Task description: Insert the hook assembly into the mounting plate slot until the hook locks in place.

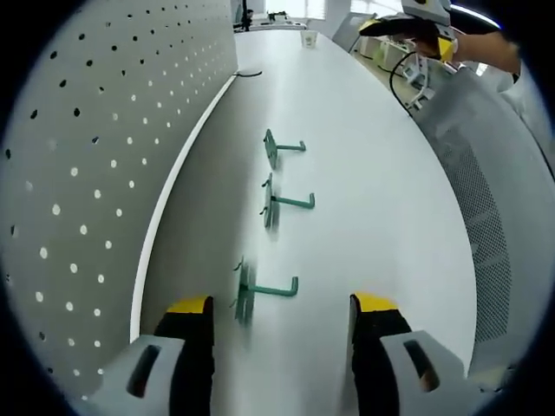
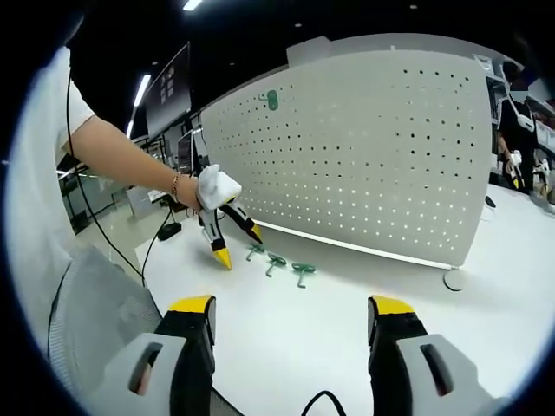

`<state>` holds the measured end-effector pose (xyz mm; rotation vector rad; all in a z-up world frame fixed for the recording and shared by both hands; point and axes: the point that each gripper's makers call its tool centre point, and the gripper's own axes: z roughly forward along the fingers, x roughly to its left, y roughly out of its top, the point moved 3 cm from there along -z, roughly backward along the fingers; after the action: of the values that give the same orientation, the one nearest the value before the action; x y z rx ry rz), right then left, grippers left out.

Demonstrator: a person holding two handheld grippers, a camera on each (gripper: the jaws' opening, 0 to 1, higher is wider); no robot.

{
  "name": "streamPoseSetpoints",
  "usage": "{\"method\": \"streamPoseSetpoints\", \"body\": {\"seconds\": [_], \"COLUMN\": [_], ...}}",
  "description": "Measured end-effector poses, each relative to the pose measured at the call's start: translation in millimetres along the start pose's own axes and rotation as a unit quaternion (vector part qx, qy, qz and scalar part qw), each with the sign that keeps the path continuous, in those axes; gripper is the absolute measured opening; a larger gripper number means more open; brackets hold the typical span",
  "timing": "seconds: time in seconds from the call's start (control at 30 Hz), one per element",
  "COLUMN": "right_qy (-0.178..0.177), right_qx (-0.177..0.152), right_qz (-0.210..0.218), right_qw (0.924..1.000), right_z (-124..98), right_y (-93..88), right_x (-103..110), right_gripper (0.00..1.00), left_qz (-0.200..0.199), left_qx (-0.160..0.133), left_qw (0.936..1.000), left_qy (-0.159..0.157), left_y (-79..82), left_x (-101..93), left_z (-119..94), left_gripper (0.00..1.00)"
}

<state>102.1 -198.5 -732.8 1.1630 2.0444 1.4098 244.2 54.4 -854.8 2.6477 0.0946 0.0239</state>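
Approach stage, by the look of it: nothing grasped yet, no hook picked up. In the left gripper view, left gripper [image 1: 282, 316] held low over the white table [image 1: 373, 173], jaws spread wide and empty, nearest hook [image 1: 260, 290] lying just ahead at 11 o'clock between the yellow tips. Two further hooks in a row beyond at 12 o'clock, middle hook [image 1: 282, 204] and far hook [image 1: 279, 147]. Pegboard [image 1: 95, 165] standing upright along the table at 9 o'clock. In the right gripper view, right gripper [image 2: 290, 316] also wide open and empty, well back from the hooks [image 2: 279, 260], which lie near the pegboard's foot at 12 o'clock; one green piece [image 2: 272, 100] already mounted high on the board. Next move probably: close on the nearest hook by its shank, lift, then line its backplate up with the holes. Hooks thin, green, wire-like, L-shaped arm on a small flat plate; pegboard pale grey, matte, regularly perforated; tabletop smooth, slightly glossy.
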Motion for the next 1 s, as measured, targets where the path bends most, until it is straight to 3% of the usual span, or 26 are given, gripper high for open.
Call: {"method": "streamPoseSetpoints", "body": {"seconds": [1.0], "right_qy": [0.002], "right_qx": [-0.002], "right_qz": [0.001], "right_qw": [1.0], "right_z": [1.6], "right_y": [1.3], "right_x": [0.4], "right_gripper": [0.67], "left_qz": [-0.03], "left_qx": [-0.006], "left_qw": [0.9994], "left_qy": [0.018], "left_y": [-1.8], "left_x": [17.8], "left_z": [-4.1], "left_gripper": [0.24]}}
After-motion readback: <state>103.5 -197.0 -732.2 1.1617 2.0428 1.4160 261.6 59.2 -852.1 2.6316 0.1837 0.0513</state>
